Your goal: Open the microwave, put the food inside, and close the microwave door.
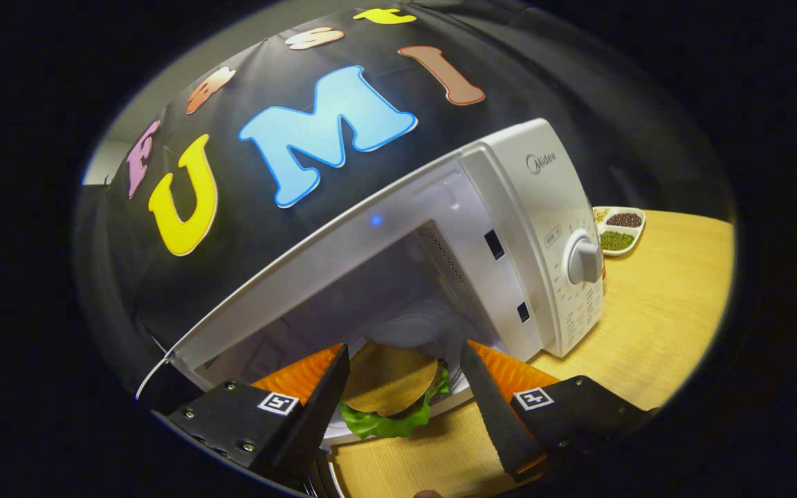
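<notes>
Gripper view | hand-held gripper (405, 387) spread wide around burger (389, 389), contact unclear | burger between fingers at microwave (509, 228) mouth, door open | cavity straight ahead, slightly up | desk (661, 304) below

The tongs (404, 387) carry square coded tags and screws on blocky mounts.

Jaws are hiding both burger (390, 387) sides, contact unclear; plate (343, 432) under burger is mostly covered; microwave (440, 263) door is running out of view.
</notes>
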Demonstrator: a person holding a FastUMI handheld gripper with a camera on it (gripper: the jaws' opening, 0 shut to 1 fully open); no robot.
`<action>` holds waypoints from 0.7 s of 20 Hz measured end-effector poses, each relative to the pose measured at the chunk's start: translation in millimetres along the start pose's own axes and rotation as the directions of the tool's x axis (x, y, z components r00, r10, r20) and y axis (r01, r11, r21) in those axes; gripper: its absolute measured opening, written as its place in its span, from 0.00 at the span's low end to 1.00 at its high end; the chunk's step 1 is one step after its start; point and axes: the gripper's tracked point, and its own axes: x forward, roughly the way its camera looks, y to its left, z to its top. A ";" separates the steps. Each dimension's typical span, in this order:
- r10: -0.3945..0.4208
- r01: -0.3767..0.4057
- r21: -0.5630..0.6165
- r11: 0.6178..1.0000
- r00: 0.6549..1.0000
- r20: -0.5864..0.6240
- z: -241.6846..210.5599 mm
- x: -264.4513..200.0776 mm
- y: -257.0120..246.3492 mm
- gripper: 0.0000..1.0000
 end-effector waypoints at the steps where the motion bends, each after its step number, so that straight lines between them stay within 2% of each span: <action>1: 0.012 -0.012 -0.033 0.999 1.000 0.000 3.5 -12.8 3.4 0.97; 9: 0.115 -0.114 -0.176 0.978 0.993 -0.006 15.2 -125.3 38.9 0.97; 14: 0.191 -0.188 -0.281 0.941 0.981 -0.014 14.0 -192.3 66.8 0.97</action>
